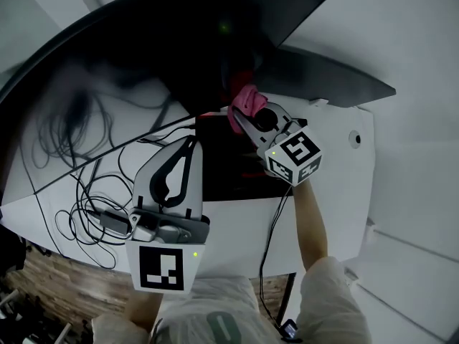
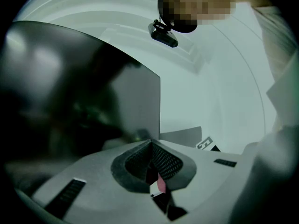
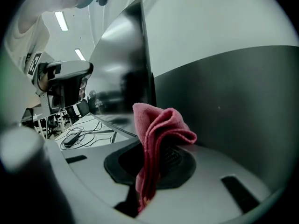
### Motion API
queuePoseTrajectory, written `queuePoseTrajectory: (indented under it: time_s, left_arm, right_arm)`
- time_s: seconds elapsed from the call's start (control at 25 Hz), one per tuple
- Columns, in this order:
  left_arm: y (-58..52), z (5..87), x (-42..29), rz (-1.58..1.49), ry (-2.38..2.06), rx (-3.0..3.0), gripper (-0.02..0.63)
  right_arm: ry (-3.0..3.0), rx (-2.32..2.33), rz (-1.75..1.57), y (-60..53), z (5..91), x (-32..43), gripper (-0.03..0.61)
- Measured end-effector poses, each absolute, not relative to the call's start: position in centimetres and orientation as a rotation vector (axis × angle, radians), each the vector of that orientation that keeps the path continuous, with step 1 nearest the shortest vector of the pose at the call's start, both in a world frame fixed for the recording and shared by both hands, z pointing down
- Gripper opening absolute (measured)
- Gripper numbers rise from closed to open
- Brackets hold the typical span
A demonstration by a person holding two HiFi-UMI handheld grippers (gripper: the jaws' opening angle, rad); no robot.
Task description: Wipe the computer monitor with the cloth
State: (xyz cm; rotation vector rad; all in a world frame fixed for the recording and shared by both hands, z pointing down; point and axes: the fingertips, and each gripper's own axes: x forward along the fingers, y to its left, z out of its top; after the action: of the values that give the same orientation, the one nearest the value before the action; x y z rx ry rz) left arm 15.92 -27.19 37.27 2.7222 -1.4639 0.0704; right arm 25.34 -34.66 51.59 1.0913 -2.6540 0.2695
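The computer monitor (image 1: 179, 41) is a wide dark curved screen across the top of the head view. A crumpled pink cloth (image 1: 247, 100) is held against its lower middle, with my right gripper (image 1: 241, 115) shut on it. In the right gripper view the cloth (image 3: 159, 129) bulges up out of the closed jaws, with the monitor's edge (image 3: 128, 64) just behind it. My left gripper (image 1: 191, 143) hovers over the desk below the screen, shut with nothing in it. The left gripper view has its jaws (image 2: 150, 144) meeting, with the monitor (image 2: 70, 92) to the left.
Black cables (image 1: 79, 192) sprawl over the white desk (image 1: 337, 163) at the left. A dark mat (image 1: 229, 167) lies under the screen. A grey panel (image 1: 323, 77) stands behind at the right, and fills the right gripper view's right side (image 3: 233, 106). Wooden floor (image 1: 43, 285) lies beyond the desk's near edge.
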Motion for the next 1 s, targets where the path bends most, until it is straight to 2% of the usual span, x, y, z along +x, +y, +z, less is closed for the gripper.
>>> queuePoseTrajectory:
  time_s: [0.2, 0.4, 0.76, 0.84, 1.0]
  left_arm:
    - [-26.4, 36.7, 15.4, 0.106, -1.511, 2.742, 0.015]
    - [-25.1, 37.0, 13.1, 0.14, -1.597, 2.704, 0.015]
    - [-22.1, 38.6, 7.1, 0.165, -1.645, 2.66, 0.015]
    - [-21.4, 39.1, 5.1, 0.174, -1.649, 2.653, 0.015]
    - [-19.8, 40.1, 0.4, 0.209, -1.677, 2.619, 0.015]
  right_arm:
    - [-2.599, 1.268, 0.359, -35.3, 51.9, 27.4, 0.054]
    - [-2.58, 1.762, 0.94, -34.2, 52.5, 30.9, 0.054]
    - [-2.682, 1.838, 1.793, -34.1, 55.8, 24.6, 0.054]
    - [-2.719, 1.857, 1.87, -34.1, 55.8, 24.2, 0.054]
    - [-2.794, 1.858, 1.805, -33.8, 55.2, 22.3, 0.054]
